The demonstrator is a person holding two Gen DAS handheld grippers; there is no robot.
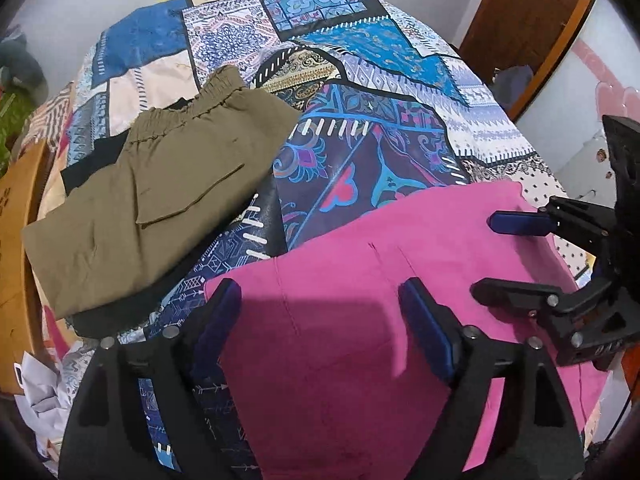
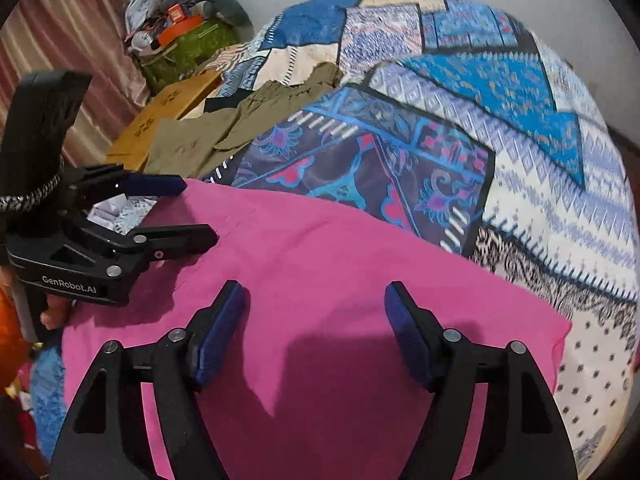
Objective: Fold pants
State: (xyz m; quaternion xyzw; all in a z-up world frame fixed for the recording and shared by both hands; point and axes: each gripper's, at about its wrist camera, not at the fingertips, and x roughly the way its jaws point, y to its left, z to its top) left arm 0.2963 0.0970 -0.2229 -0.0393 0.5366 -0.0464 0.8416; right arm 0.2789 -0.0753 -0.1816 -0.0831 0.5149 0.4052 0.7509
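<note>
Pink pants (image 1: 360, 300) lie flat and folded on the patterned bedspread (image 1: 360, 80), near the front edge; they also show in the right wrist view (image 2: 340, 280). My left gripper (image 1: 320, 300) is open and empty just above their left part. It shows from the side in the right wrist view (image 2: 200, 212). My right gripper (image 2: 316, 304) is open and empty above their right part. It shows from the side in the left wrist view (image 1: 484, 256).
Folded olive pants (image 1: 152, 200) lie on the bed to the left, over a dark garment. A cardboard box (image 2: 168, 116) stands beside the bed at left, with clutter (image 2: 180, 28) behind it. A wooden door (image 1: 532, 28) is at the right.
</note>
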